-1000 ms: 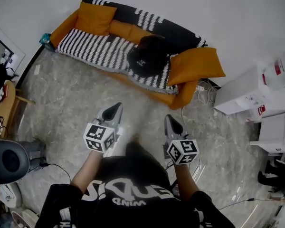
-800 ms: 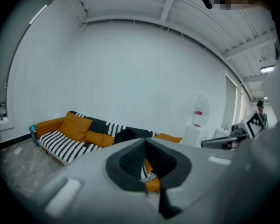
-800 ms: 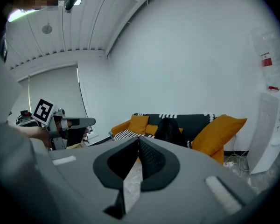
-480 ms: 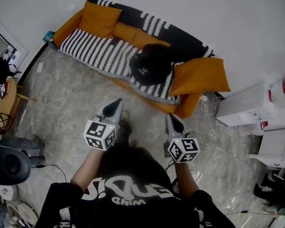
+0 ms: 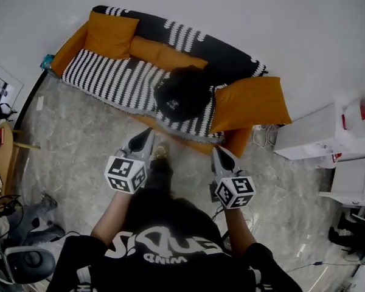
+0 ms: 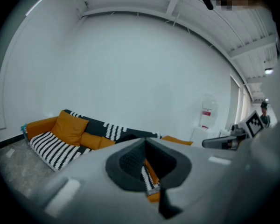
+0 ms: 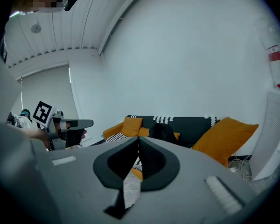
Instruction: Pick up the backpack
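Sofa (image 5: 231,55) w/ black backpack (image 5: 181,96), details too dark.

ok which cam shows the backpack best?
Head view: the whole black backpack lies on the sofa, unobstructed. Right gripper view catches only its top above the jaws. Left gripper view's jaws hide nearly all of it.

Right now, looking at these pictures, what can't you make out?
- Head view: the backpack is one dark shape on the sofa; straps and handle can't be told.
- Right gripper view: the right gripper itself hides the backpack's lower part.
- Head view: the white bottle is cut off by the right edge.
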